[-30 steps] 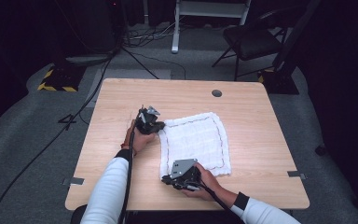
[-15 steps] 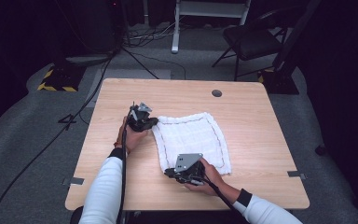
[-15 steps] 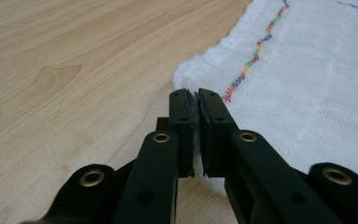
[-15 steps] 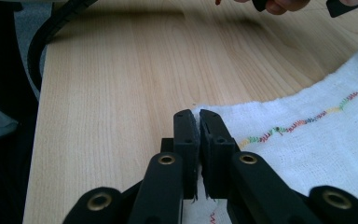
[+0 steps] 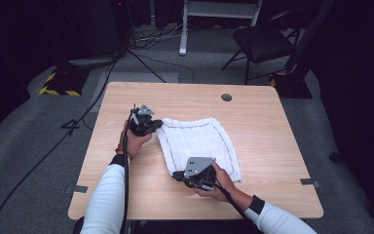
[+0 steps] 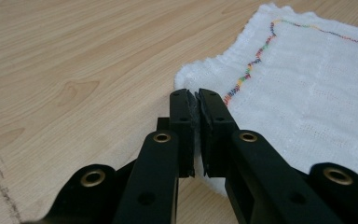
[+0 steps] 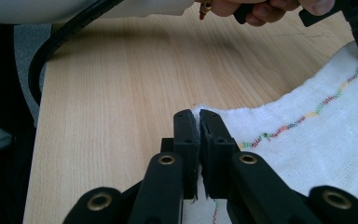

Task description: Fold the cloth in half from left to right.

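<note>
Step in hand: folding the white towel (image 5: pixel 199 146), which lies mid-desk (image 5: pixel 272 126), left edge just lifting. Left gripper (image 5: pixel 152 126) is pinched tight on the far-left corner; right gripper (image 5: pixel 179 174) is clamped on the near-left corner, cloth btwn its jaws in the right gripper view. Next, I'd judge: carry both corners up & over to the right edge, level w/ each other. Hard to tell: how much cloth each pinch has; towel's underside hidden.
</note>
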